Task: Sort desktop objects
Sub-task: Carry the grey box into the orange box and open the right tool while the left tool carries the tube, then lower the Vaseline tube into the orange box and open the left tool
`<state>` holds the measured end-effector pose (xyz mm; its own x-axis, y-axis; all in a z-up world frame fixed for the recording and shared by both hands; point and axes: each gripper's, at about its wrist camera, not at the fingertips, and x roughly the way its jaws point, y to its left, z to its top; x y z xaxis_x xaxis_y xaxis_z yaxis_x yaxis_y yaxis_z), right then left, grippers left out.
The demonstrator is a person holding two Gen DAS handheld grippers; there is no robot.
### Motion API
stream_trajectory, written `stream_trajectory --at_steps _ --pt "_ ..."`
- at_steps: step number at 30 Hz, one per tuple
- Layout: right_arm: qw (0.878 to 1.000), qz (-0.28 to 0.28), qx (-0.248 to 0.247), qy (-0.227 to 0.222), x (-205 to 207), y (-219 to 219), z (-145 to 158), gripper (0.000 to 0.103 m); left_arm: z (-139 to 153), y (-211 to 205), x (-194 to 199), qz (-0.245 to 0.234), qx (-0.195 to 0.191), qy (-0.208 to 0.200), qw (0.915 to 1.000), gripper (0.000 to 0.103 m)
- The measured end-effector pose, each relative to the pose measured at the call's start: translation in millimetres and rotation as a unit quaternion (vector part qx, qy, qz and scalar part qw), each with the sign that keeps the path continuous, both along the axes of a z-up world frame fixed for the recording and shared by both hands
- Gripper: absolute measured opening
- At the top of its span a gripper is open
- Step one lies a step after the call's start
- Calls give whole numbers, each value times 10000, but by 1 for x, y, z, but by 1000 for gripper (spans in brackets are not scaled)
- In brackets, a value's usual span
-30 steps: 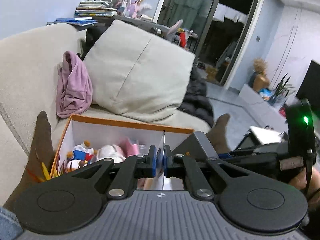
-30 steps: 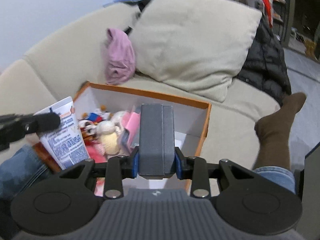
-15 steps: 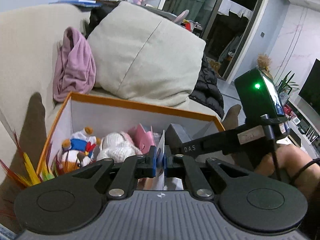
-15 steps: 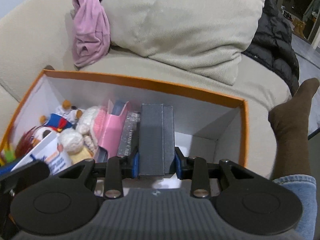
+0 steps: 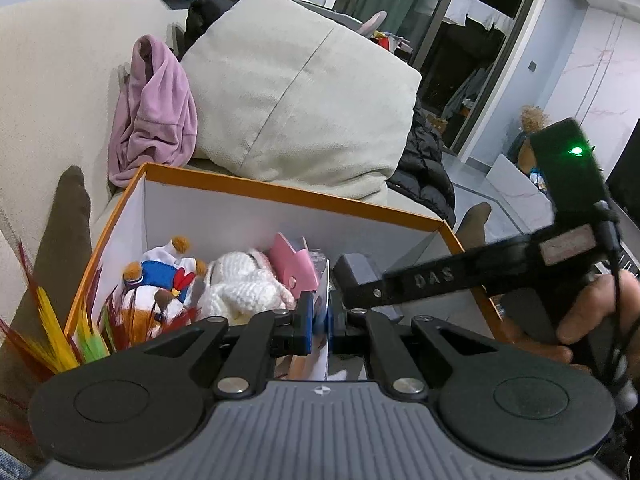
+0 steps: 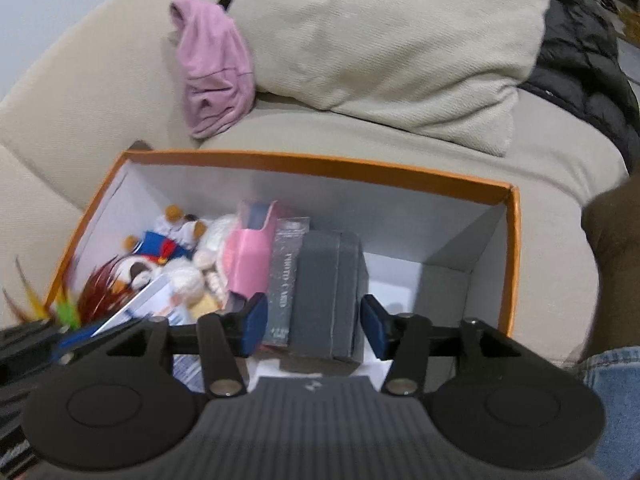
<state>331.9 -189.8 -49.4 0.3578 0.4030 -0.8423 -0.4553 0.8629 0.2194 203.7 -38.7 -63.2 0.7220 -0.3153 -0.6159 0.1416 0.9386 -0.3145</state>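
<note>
The orange-rimmed cardboard box [image 6: 516,240] holds plush toys [image 6: 188,256], a pink case [image 6: 248,264] and a smooth grey case [image 6: 328,292]. The right gripper [image 6: 314,320] is opening, pads clear of the grey case standing between them; the left gripper [image 5: 318,322] pinches a flat white tube [image 5: 322,308] over the box.

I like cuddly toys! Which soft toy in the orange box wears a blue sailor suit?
The brown-eared plush in the blue sailor suit, near the orange box's left wall. The fluffy white plush beside it wears no clothes.

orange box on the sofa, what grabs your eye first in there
The orange-rimmed box on the beige sofa holds plush toys at its left. The right gripper is opening around a grey case standing mid-box. The left gripper pinches a thin white tube.
</note>
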Motion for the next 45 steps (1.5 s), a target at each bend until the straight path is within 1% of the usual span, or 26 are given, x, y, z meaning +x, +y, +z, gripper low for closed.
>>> stream_trajectory --at_steps 3,5,7,8,9,13,16,20,23,25,27,29,32,33,36,38,42,44,45 --pt "9985 470 -291 -28 -6 6 0 56 -1 2 0 26 -19 2 10000 7" --pt "9951 746 -642 -96 -11 13 -5 55 -1 3 0 45 -31 19 10000 7" --pt "9909 932 -963 -148 -16 18 -10 46 -1 3 0 49 -46 26 10000 7" --pt "9896 964 -1056 -146 -18 19 -12 37 -1 3 0 47 -46 23 10000 7" --pt "9891 972 -1093 -156 -17 20 -14 36 0 3 0 44 -50 22 10000 7" --pt "9898 948 -996 -378 -13 21 -17 36 -1 4 0 63 -65 48 9999 7" --pt "9938 805 -740 -181 -5 20 -19 37 -2 4 1 76 -79 57 9999 7" --pt "9967 611 -527 64 1 16 -26 39 -2 4 1 80 -78 59 9999 7" --pt "9962 644 -583 -7 -3 19 -23 40 -3 4 1 85 -50 69 9999 7" --pt "9953 693 -668 -73 -8 19 -18 44 -3 3 0 86 -22 43 10000 7" --pt "9952 683 -648 -277 -18 15 -8 50 -3 2 -1 91 32 -47 9999 7" --pt "9950 633 -550 -550 -31 8 1 52 -3 -1 -2 76 183 -165 9997 7" --pt "9943 547 -353 -846 -52 -5 13 53 -4 -6 -4 -71 256 -318 9991 7" --pt "9941 512 -296 -907 -58 -10 16 53 -4 -11 -5 -128 396 -430 9982 7" --pt "9943 393 -101 -986 -72 -26 19 53 -5 -23 -6 -183 861 -596 9943 4" --pt "9947 304 42 -978 -79 -37 21 53 -8 -25 -6 -251 937 -519 9939 4" --pt "9952 109 278 -936 -92 -54 21 53 -12 -22 -5 -322 866 -226 9955 4" --pt "9951 99 435 -885 -99 -61 22 53 -11 -18 -6 -369 702 -100 9968 5" --pt "9948 84 484 -892 -102 -63 22 53 -10 -16 -5 -378 619 -5 9974 7"
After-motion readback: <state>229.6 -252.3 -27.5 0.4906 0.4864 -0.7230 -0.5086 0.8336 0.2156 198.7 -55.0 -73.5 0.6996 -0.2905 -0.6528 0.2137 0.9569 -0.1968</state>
